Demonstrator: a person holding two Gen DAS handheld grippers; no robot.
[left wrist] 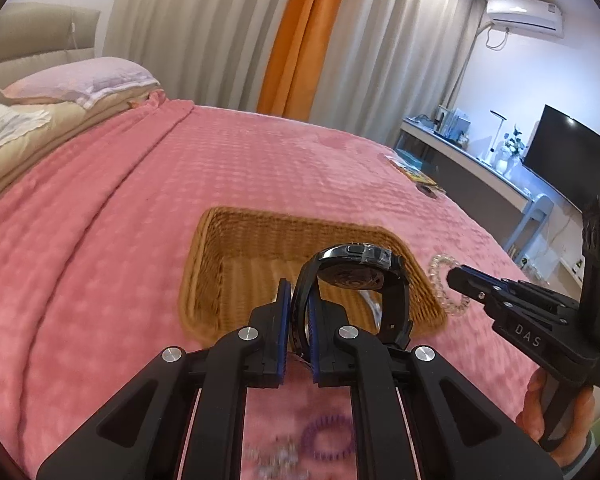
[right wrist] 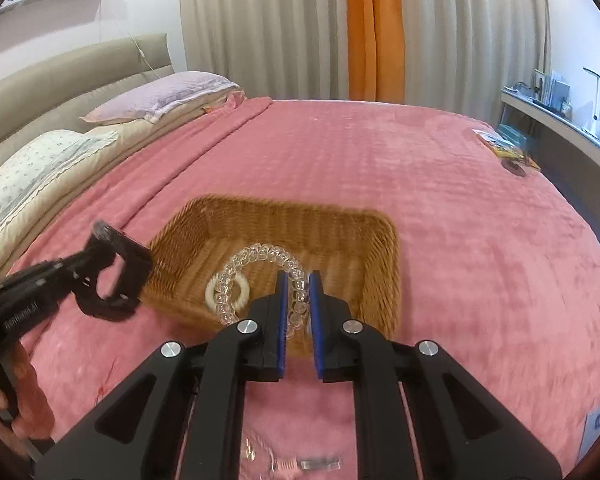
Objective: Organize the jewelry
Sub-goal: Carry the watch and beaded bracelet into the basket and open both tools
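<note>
A: What is the biggest thing we see?

B: We see the bed (right wrist: 380, 168) with its pink blanket. Two pillows lie at its head, and grey and orange curtains (left wrist: 260, 32) hang behind it.

A: And on the bed?

B: We see a woven basket (right wrist: 340, 224) standing on the blanket. A white ring (right wrist: 242, 294) lies on its floor.

A: What do our tools carry?

B: The left tool (left wrist: 299, 320) is closed on the strap of a black watch (left wrist: 356, 272); the watch hangs in front of the basket's near edge. The right tool (right wrist: 299, 308) is closed on a clear bead bracelet (right wrist: 260, 258), and we see the loop above the inside of the basket.

A: Anything smaller?

B: Near us on the blanket lie a purple coil ring (left wrist: 328, 436) and some blurred small pieces; we cannot tell what they are.
</note>
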